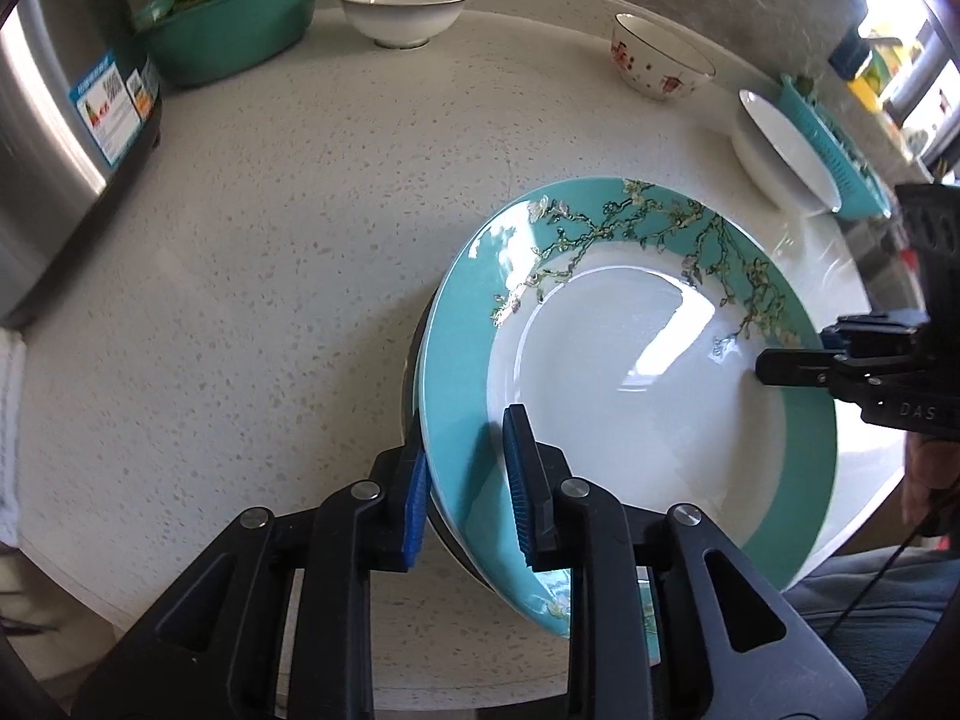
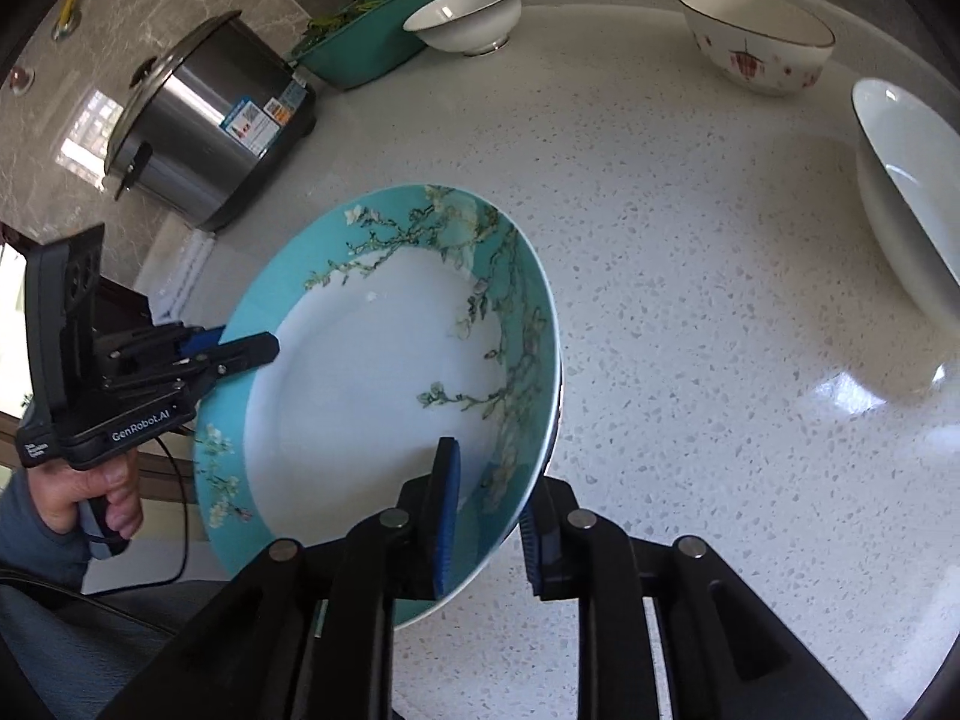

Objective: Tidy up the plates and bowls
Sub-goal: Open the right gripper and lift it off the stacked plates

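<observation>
Left wrist view: your left gripper (image 1: 465, 468) stands astride the near-left rim of the blossom plate (image 1: 630, 372), jaws narrowly apart with one blue pad under the rim and one above. Whether they press on it cannot be told. The plate sits tilted at the near side of the table (image 1: 270, 240), apparently on the dark edge of a plate beneath (image 1: 418, 360). The right gripper (image 1: 780, 367) reaches in over its far-right rim. If one side lets go first, the plate could drop onto the one below and chip, or slide toward the table's near edge. Right wrist view: your right gripper (image 2: 486, 498) also straddles the rim, one pad inside the well and one just outside. Here too contact cannot be told. The left gripper (image 2: 252, 348), in your hand (image 2: 96, 498), lies across the opposite rim. A pad dragged back over the raised rim could pull the plate off its seat. The white bowl (image 2: 912, 192) to the right, the flowered bowl (image 2: 756, 42) and the cooker (image 2: 204, 120) stand well apart, so a collision looks unlikely.
</observation>
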A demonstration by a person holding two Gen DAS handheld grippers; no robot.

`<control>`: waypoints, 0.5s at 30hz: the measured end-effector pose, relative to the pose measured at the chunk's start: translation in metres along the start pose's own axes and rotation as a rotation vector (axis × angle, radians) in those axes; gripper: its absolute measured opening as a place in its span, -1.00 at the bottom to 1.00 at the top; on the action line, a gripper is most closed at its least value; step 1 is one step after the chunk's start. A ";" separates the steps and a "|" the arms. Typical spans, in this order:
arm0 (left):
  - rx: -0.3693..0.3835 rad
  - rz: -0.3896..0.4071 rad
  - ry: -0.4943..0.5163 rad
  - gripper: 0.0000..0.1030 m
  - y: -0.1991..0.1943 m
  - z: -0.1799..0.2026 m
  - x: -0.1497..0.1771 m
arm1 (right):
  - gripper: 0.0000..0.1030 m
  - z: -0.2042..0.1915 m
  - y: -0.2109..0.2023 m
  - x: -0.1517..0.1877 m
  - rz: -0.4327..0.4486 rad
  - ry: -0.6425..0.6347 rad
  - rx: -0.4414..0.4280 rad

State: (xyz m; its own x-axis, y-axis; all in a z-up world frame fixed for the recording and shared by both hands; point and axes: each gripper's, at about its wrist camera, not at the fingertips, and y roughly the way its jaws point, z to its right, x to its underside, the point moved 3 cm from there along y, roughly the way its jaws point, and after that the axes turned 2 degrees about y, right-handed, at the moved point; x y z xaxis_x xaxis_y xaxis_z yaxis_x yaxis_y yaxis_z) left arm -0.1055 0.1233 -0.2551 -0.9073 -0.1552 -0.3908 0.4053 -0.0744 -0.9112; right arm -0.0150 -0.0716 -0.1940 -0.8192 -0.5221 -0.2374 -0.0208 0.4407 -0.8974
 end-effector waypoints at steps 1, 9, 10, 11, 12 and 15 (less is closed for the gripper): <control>-0.028 0.001 0.021 -0.59 0.000 0.002 0.001 | -0.55 -0.001 0.002 0.000 -0.006 -0.009 0.017; -0.088 0.014 0.079 -0.59 -0.002 0.004 0.008 | -0.46 -0.012 0.009 0.004 0.007 -0.070 0.105; -0.088 0.014 0.083 -0.59 -0.002 0.003 0.009 | -0.42 -0.013 0.011 0.004 0.000 -0.069 0.107; -0.087 0.014 0.087 -0.59 -0.002 0.003 0.010 | -0.41 -0.014 0.011 0.005 0.008 -0.073 0.112; -0.084 0.013 0.086 -0.59 -0.001 0.002 0.009 | -0.39 -0.017 0.011 0.004 0.012 -0.080 0.121; -0.062 0.009 0.071 -0.59 -0.002 -0.002 0.008 | -0.36 -0.019 0.011 0.006 0.023 -0.074 0.133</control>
State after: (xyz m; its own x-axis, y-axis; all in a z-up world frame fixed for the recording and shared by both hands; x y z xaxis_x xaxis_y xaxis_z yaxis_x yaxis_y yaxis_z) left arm -0.1137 0.1243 -0.2565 -0.9103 -0.0849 -0.4052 0.4075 -0.0115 -0.9131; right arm -0.0306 -0.0563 -0.1982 -0.7741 -0.5675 -0.2806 0.0777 0.3548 -0.9317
